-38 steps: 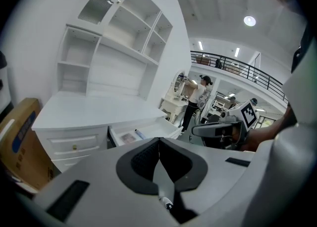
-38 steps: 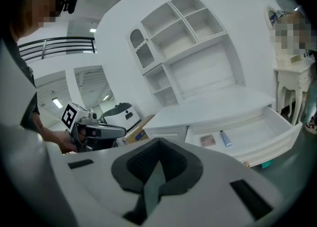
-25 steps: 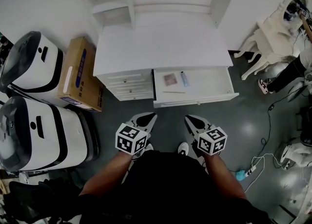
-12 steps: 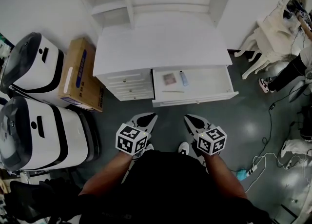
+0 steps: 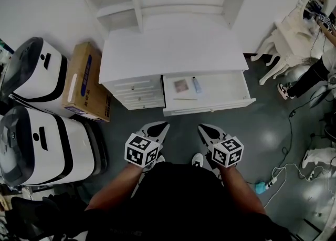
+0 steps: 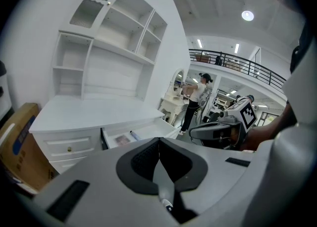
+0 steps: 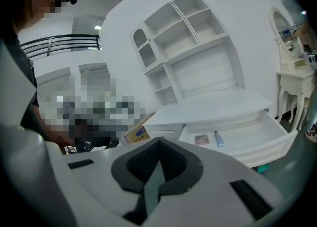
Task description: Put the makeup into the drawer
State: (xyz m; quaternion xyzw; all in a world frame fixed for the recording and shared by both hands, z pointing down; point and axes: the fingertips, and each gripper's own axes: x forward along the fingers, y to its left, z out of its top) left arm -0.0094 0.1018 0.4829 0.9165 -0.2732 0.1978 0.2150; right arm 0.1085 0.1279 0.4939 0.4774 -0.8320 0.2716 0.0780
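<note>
The white desk's drawer (image 5: 231, 88) stands pulled out. In it lie a pinkish makeup compact (image 5: 181, 85), a small blue tube (image 5: 196, 84) and a thin stick (image 5: 186, 98). The compact (image 7: 201, 140) and the tube (image 7: 218, 138) also show in the right gripper view, and the same drawer (image 6: 148, 131) in the left gripper view. My left gripper (image 5: 156, 127) (image 6: 159, 141) and right gripper (image 5: 206, 129) (image 7: 159, 142) hover side by side above the grey floor, well short of the drawer front. Both are shut with nothing between the pads.
A cardboard box (image 5: 84, 80) and two white-and-black machines (image 5: 37, 69) (image 5: 42, 145) stand left of the desk. Small closed drawers (image 5: 135, 90) sit beside the open one. A white chair (image 5: 291, 38), a person (image 5: 315, 74) and floor cables (image 5: 283, 174) are at the right.
Both grippers stay where they were, still shut. Only the head view has drifted a little, so the desk sits slightly further left.
</note>
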